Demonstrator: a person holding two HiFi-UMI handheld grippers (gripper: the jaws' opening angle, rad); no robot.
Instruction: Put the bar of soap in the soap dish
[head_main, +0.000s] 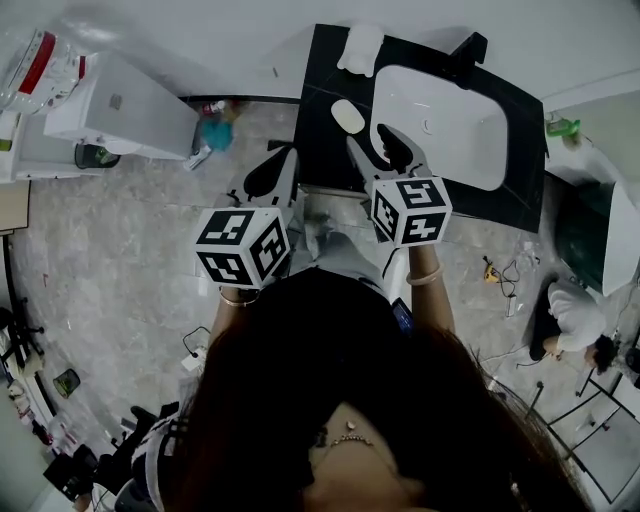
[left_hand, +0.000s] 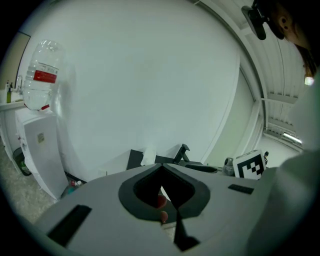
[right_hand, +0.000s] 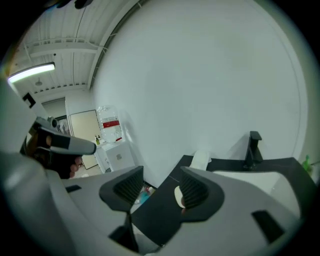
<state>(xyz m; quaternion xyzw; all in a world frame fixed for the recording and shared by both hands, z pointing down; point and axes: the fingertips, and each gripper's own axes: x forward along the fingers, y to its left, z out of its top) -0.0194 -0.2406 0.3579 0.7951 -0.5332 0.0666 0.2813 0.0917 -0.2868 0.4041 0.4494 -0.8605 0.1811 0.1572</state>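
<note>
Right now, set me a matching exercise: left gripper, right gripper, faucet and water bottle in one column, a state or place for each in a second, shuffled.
Column one:
1. left gripper
2. right gripper
3. faucet
4. water bottle

Column two:
A. on top of the white dispenser
B. jaws apart, nothing held
C. jaws together
D. behind the white basin on the black counter

Pairs: 1-C, 2-B, 3-D, 4-A

Dim greenish light, fisheye edges dark, sharp focus
</note>
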